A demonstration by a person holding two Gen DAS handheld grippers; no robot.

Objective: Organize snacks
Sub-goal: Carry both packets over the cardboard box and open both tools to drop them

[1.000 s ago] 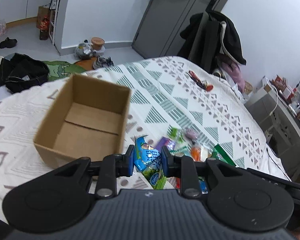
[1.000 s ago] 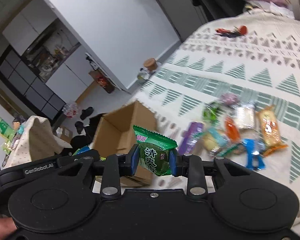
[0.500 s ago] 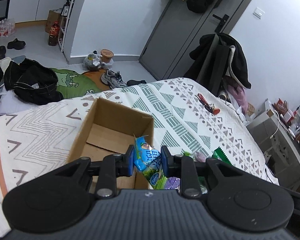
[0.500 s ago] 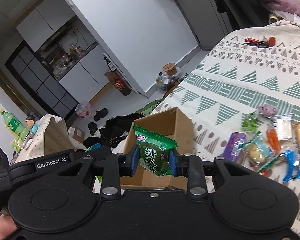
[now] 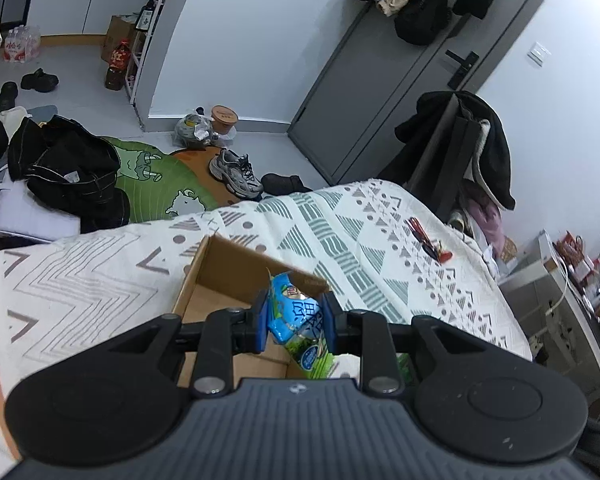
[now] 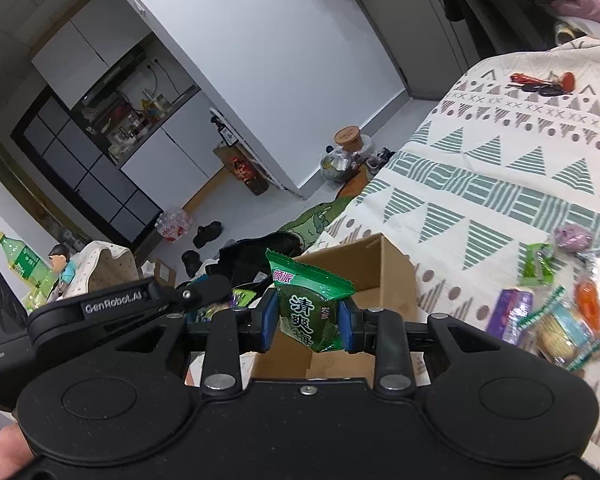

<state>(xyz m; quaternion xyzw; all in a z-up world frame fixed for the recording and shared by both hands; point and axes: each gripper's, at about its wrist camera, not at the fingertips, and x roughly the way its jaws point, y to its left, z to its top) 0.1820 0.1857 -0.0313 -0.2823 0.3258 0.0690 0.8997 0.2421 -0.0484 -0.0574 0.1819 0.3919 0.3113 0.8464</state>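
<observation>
Left tongs (image 5: 294, 322) clenched on a blue snack packet (image 5: 296, 320), above the cardboard box (image 5: 228, 276) on the bed (image 5: 340, 236). Right tongs (image 6: 309, 322) clenched on a green snack packet (image 6: 310, 312), box at 12 o'clock. Both packets probably light, soft, crinkly; best pinched mid-body. Loose snacks (image 6: 556, 316) at 3 o'clock.

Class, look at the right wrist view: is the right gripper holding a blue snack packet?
No, the right gripper is shut on a green snack packet with white Chinese characters, held above the cardboard box.
</observation>
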